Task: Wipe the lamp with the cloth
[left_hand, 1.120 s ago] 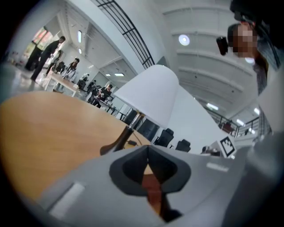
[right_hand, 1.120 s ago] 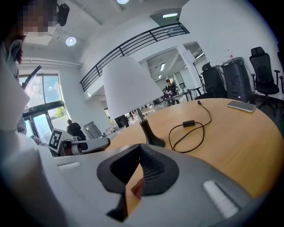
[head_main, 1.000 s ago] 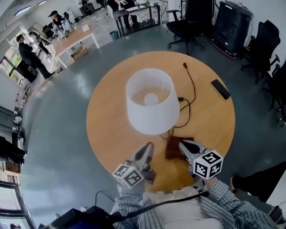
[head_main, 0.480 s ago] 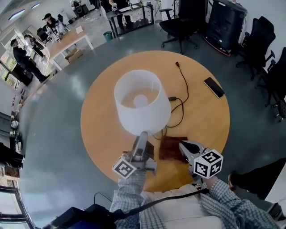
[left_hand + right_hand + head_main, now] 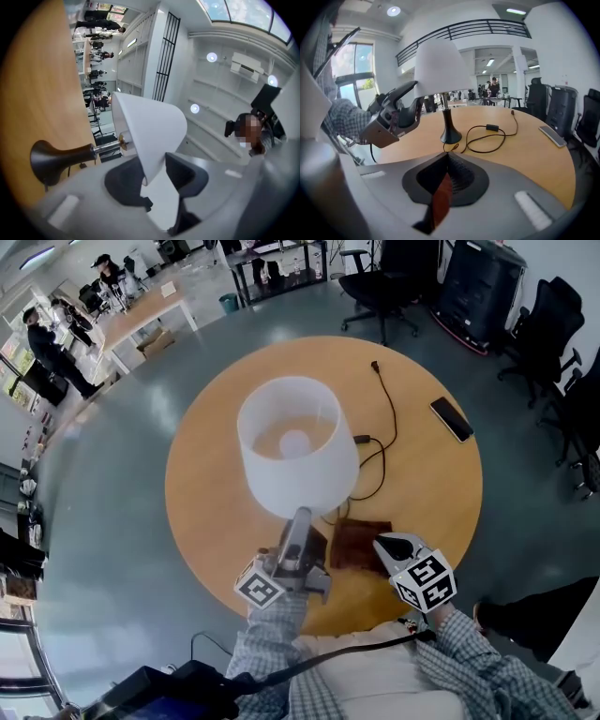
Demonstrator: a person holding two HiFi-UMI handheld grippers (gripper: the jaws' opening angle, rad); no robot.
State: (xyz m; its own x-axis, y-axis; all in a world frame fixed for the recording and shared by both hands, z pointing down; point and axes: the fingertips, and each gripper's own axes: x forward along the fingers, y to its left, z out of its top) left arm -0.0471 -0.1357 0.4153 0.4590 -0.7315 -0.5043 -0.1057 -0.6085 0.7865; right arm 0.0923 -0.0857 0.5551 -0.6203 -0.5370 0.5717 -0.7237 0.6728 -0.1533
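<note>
The lamp has a white shade [image 5: 295, 446] and a dark base [image 5: 451, 136] and stands on the round wooden table [image 5: 216, 512]. My left gripper [image 5: 300, 517] points up at the shade's near lower rim. In the left gripper view that rim [image 5: 150, 136] lies between the closing jaws of the left gripper [image 5: 157, 176], with a gap still showing on one side. The brown cloth [image 5: 356, 542] lies on the table by the lamp's foot. My right gripper [image 5: 382, 545] is shut on its near edge, and a red-brown strip of cloth [image 5: 442, 197] shows between its pads.
A black cord with a plug [image 5: 389, 418] runs from the lamp across the table's far right. A phone [image 5: 451, 418] lies near the right edge. Office chairs [image 5: 380, 287] and a second table with people stand farther off.
My left gripper lifted off the table beside the cloth and went up to the shade's lower rim, and its jaws opened around it. The right gripper stayed shut on the cloth and sank slightly.
</note>
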